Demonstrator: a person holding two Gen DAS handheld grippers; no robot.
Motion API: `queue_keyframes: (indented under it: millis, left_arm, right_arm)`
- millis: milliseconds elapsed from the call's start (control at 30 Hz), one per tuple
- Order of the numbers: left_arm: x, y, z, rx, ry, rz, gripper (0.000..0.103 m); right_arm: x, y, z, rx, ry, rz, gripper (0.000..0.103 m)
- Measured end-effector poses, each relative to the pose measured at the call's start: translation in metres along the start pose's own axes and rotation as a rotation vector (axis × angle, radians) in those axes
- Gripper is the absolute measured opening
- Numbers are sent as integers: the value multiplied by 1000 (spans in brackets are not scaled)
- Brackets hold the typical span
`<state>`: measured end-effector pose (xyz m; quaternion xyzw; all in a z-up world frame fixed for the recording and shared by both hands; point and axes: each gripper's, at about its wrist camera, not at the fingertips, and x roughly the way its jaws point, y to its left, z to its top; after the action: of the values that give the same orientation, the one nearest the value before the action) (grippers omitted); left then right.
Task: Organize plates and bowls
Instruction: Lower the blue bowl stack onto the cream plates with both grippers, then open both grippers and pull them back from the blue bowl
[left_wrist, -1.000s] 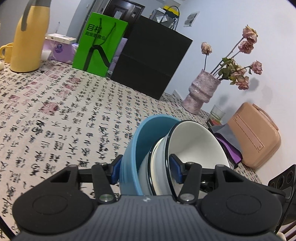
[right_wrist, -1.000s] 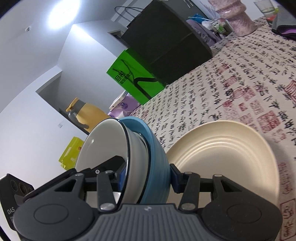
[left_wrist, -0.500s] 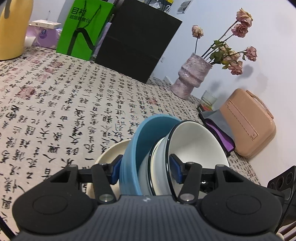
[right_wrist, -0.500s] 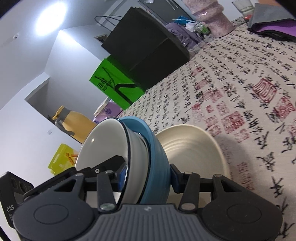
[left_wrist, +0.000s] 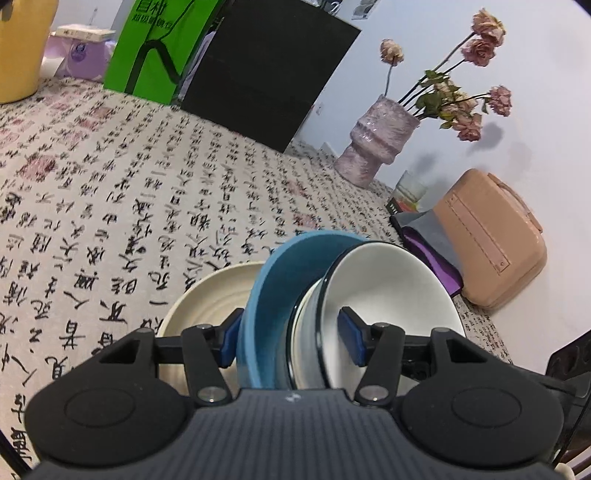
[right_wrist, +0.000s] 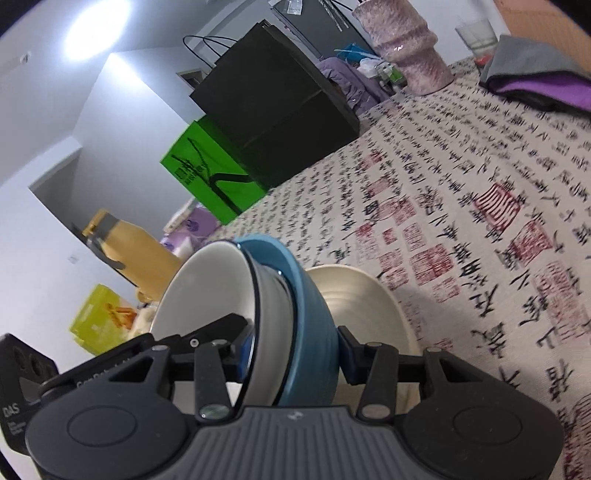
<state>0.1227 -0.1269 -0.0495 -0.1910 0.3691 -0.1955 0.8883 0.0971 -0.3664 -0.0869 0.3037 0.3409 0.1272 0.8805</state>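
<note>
Both grippers hold the same nested stack from opposite sides. My left gripper (left_wrist: 290, 341) is shut on the stack: a blue bowl (left_wrist: 273, 295) outside and a white bowl with a dark rim (left_wrist: 388, 295) inside. My right gripper (right_wrist: 295, 354) is shut on the same blue bowl (right_wrist: 314, 325) and white bowl (right_wrist: 207, 295). A cream ribbed plate (left_wrist: 207, 299) lies on the tablecloth just under the stack; it also shows in the right wrist view (right_wrist: 365, 306).
A calligraphy-print tablecloth (left_wrist: 129, 192) covers the table. A pink vase with dried roses (left_wrist: 376, 147), a glass (left_wrist: 408, 190), a tan case (left_wrist: 487, 251) and purple cloth (left_wrist: 428, 251) stand right. A black bag (left_wrist: 266, 81), green bag (left_wrist: 162, 44) and yellow jug (left_wrist: 22, 48) stand behind.
The held bowl stack has come down toward the cream plate. The plate has entered the left wrist view and sits closer under the bowls in the right wrist view.
</note>
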Motion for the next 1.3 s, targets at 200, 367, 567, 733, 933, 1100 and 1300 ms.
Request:
queue_keyframes:
  millis: [200, 367, 567, 733, 933, 1100, 1300]
  left_arm:
    - [5, 5, -2, -13, 4, 28, 52]
    - [4, 4, -1, -4, -5, 34, 52]
    - [-10, 2, 2, 28, -62, 46, 74]
    - [-40, -3, -1, 83, -179, 78, 100]
    - [-88, -18, -27, 240, -385, 215, 103]
    - [-126, -28, -62, 370, -469, 302, 103]
    - [-161, -27, -105, 430, -475, 304, 103]
  right_arm:
    - [7, -1, -2, -15, 18, -43, 40]
    - [9, 0, -3, -41, 7, -71, 39]
    - [-7, 4, 1, -61, -49, -47, 50]
    - [-32, 16, -3, -152, -148, -26, 87]
    - [-69, 36, -30, -336, -287, -113, 103]
    - [-102, 52, -63, -447, -362, -154, 103]
    - [-133, 60, -107, -530, -378, -195, 103]
